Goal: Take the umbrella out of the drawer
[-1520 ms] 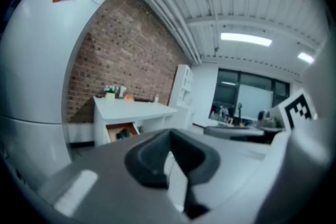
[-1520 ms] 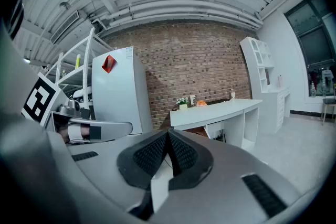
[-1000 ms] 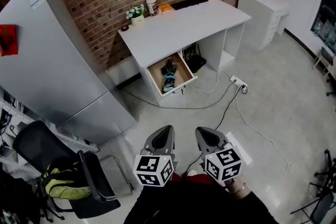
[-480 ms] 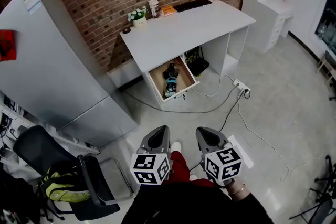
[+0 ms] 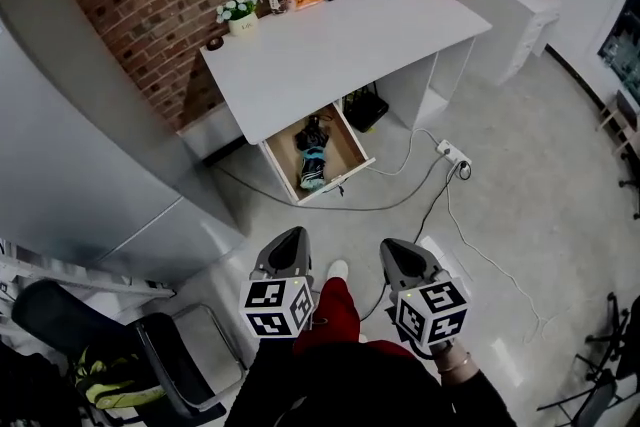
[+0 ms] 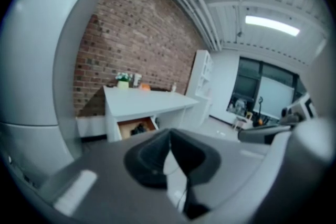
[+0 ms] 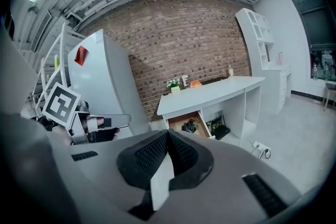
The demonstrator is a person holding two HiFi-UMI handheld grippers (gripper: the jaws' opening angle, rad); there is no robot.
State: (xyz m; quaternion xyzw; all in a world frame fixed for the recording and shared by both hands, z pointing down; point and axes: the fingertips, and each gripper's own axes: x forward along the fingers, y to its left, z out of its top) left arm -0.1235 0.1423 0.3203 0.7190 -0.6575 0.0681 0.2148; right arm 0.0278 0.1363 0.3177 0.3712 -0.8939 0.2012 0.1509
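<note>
Under desk (image 5: 330, 35) | drawer (image 5: 352, 147) open, umbrella (image 5: 312, 163) lying inside | person stepped closer, still well short | L gripper (image 5: 290, 237) + R gripper (image 5: 396, 249) jaws pressed together, empty | approach ongoing

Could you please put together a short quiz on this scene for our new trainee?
1. Fill in the gap: the left gripper and the right gripper both have their jaws ____ and hold nothing.
2. True or false: the drawer under the desk stands open.
3. Where is the umbrella? A: on the desk. B: in the drawer. C: in the right gripper.

Key: 1 shut; 2 true; 3 B.
</note>
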